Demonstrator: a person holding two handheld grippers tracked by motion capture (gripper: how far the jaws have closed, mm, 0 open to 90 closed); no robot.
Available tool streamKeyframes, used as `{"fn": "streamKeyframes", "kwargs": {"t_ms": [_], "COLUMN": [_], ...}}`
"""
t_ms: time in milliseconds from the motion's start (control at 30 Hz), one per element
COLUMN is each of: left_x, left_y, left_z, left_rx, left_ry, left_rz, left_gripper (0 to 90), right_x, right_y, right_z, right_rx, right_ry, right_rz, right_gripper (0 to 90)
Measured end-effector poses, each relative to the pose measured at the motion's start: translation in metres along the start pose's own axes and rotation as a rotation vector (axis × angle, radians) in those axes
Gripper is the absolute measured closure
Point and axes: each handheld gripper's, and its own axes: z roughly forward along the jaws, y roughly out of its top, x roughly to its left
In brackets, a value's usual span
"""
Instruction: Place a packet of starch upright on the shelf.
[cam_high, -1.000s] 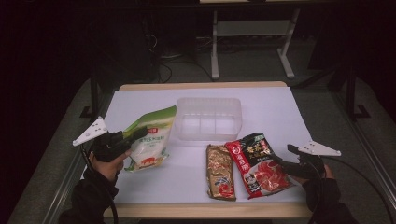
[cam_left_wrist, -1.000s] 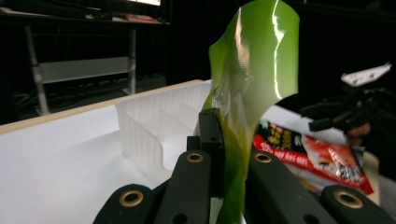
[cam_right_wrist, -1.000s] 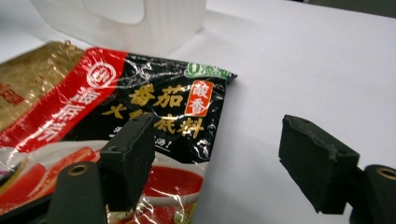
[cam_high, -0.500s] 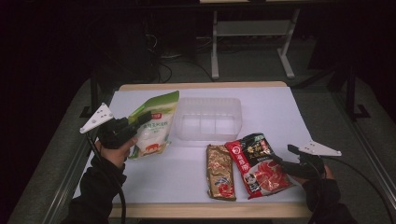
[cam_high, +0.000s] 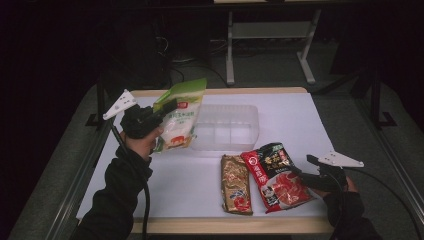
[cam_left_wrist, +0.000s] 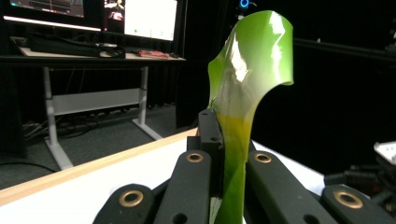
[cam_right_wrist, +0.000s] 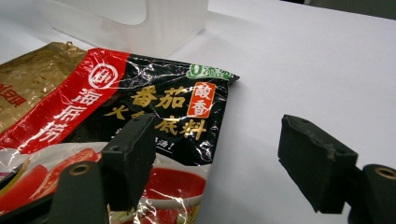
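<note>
My left gripper (cam_high: 167, 107) is shut on a green and white food packet (cam_high: 180, 119), held up off the table just left of the clear plastic box (cam_high: 227, 127). In the left gripper view the packet's green edge (cam_left_wrist: 250, 84) rises pinched between the black jaws of the left gripper (cam_left_wrist: 226, 154). A red and black sauce packet (cam_high: 276, 176) lies flat near the front right, beside a brown packet (cam_high: 236, 184). My right gripper (cam_high: 299, 174) stands open at the red packet's right edge. In the right gripper view the right gripper (cam_right_wrist: 219, 156) has one jaw over the red packet (cam_right_wrist: 154, 112).
The white table (cam_high: 295, 120) has a wooden rim at back and front. A desk frame stands on the floor behind it. The box's corner (cam_right_wrist: 154, 23) and the brown packet (cam_right_wrist: 35, 74) lie beyond the right gripper.
My left gripper has lifted the green packet up and toward the back, closer to the clear box. The right gripper has stayed still by the red packet.
</note>
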Motion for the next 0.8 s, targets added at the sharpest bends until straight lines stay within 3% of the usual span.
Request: {"fn": "streamKeyframes", "kwargs": {"t_ms": [200,300,433,800], "left_x": [-0.002,0.001,0.003,0.010], "left_y": [0.002,-0.001,-0.005,-0.022], "left_z": [0.034,0.051,0.070,0.106], "left_rx": [0.023,0.031,0.043,0.021], "left_ry": [0.042,0.073,0.111,0.200], "left_rz": [0.001,-0.035,-0.034,-0.052], "left_gripper": [89.9,89.9,89.9,89.8], "right_x": [0.001,0.001,0.002,0.002], "right_y": [0.001,0.001,0.001,0.001], "right_z": [0.000,0.000,-0.001,-0.001], "right_rx": [-0.001,0.003,0.004,-0.001], "right_ry": [0.000,-0.005,-0.004,-0.005], "right_rz": [-0.008,-0.012,-0.020,-0.031], "right_gripper": [26.9,26.8,26.7,26.7]}}
